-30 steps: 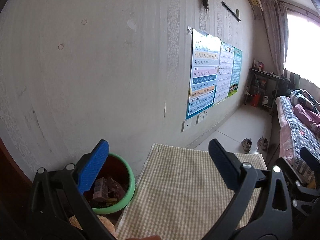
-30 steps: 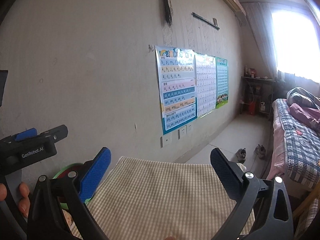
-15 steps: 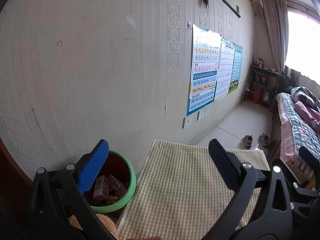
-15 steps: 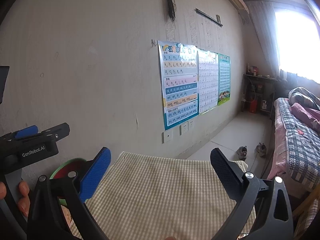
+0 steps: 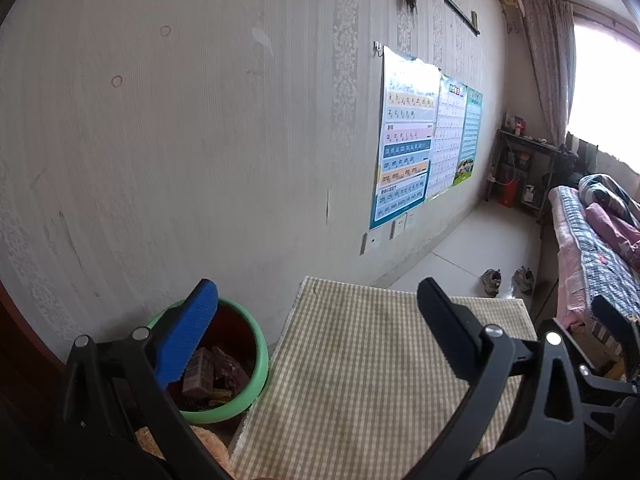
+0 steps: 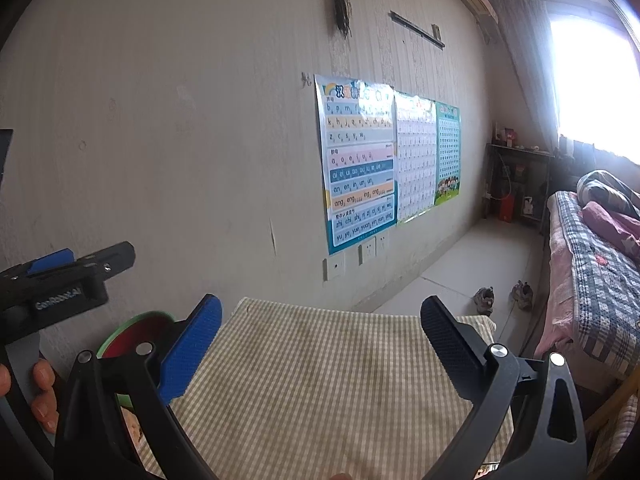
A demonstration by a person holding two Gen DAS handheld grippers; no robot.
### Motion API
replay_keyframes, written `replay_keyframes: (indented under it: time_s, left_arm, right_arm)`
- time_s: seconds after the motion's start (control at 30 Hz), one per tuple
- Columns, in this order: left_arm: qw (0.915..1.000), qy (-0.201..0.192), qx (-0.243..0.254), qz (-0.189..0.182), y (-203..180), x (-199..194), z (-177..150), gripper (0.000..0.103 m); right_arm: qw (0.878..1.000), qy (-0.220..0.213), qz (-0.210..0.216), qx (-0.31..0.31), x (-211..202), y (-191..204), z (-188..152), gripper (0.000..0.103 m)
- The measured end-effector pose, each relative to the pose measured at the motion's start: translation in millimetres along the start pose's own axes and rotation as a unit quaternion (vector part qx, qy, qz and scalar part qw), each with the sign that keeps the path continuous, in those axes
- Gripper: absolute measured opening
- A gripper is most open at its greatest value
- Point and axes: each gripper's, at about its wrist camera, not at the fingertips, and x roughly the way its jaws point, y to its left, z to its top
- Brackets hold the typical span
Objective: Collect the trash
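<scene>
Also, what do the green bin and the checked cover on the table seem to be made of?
The green bin looks like moulded plastic: smooth, slightly glossy rim, uniform colour, dark red inside. The checked cover looks like woven cloth, perhaps cotton: matte beige and white gingham with a soft, slightly wavy edge. The exact fibre cannot be told.

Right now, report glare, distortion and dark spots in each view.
Left wrist view: the window is blown out white at the right edge; fisheye bends the wall; the green-rimmed trash bin interior sits in shadow. Right wrist view: the window glare is stronger and washes the curtain; the posters stay readable.
</scene>
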Motion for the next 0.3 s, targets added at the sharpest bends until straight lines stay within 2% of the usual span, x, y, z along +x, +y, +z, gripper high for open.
replay_keyframes:
  time_s: [0.07,0.13,0.2,0.23,0.3]
  left_arm:
    - [0.9999,0.014,-0.006,0.007,4.8,6.5,-4.8,0.098]
    - [0.9993,0.034,-0.014,0.005,13.4,14.8,-10.6,0.098]
    - [0.9984,0.054,-0.019,0.004,23.3,21.1,-20.2,0.098]
    - [0.998,0.059,-0.019,0.013,29.0,22.9,-26.1,0.098]
    - [0.9972,0.067,-0.015,0.028,41.1,26.0,-38.9,0.098]
  right_arm:
    - [1.0,0.018,0.003,0.017,11.5,-7.7,-9.1,0.097]
    - [0.997,0.067,-0.006,0.035,38.3,-20.7,-30.4,0.097]
    - [0.991,0.122,-0.036,0.04,70.6,-36.6,-63.1,0.096]
    - [0.985,0.153,-0.065,0.036,92.1,-48.5,-87.4,0.096]
    - [0.977,0.186,-0.097,0.028,116.5,-63.0,-115.1,0.096]
